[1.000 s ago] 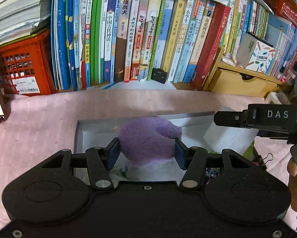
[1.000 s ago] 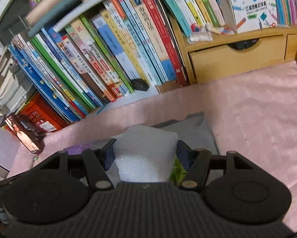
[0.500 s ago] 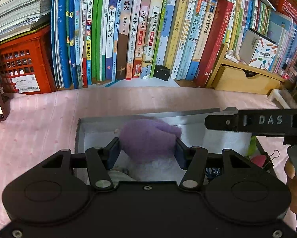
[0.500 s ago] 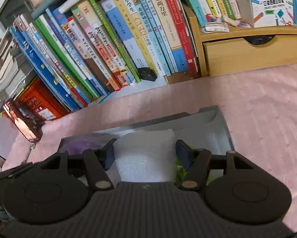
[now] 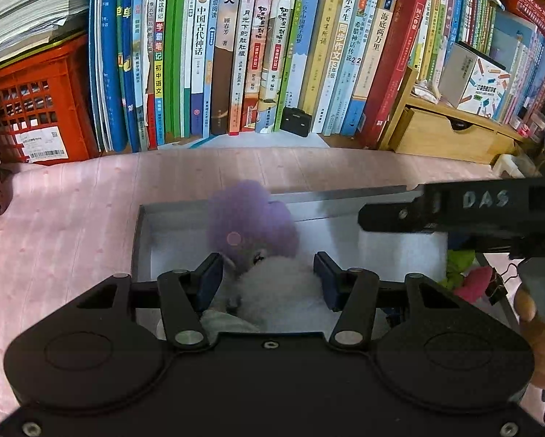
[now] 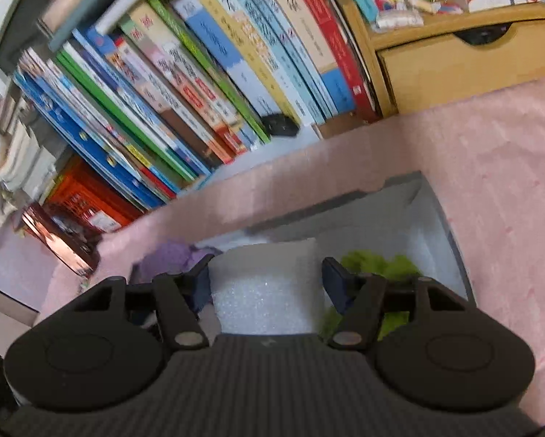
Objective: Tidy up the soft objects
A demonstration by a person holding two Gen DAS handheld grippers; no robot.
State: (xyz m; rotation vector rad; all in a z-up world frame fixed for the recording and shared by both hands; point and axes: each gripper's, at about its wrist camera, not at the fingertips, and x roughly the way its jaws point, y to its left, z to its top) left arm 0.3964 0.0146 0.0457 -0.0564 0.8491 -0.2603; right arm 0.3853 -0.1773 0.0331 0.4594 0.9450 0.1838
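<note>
A grey open box [image 5: 345, 198] sits on the pink cloth. In the left wrist view my left gripper [image 5: 268, 276] hangs over the box, its fingers spread wide around a purple and white plush toy [image 5: 252, 225] that rests inside; whether the pads touch it is unclear. In the right wrist view my right gripper [image 6: 267, 278] holds a white foam block [image 6: 267, 291] between its fingers, low in the box [image 6: 443, 218]. A green fuzzy object [image 6: 381, 266] lies beside the block, and the purple toy [image 6: 166, 258] shows at the left.
A row of upright books [image 5: 257, 54] lines the back, with a red crate [image 5: 35, 105] at the left and a wooden drawer unit [image 5: 450, 138] at the right. A pink object and a binder clip [image 5: 498, 287] lie at the box's right end.
The purple toy has dropped out of my left gripper's fingers into the box. My right gripper has lowered the foam block deeper into the box.
</note>
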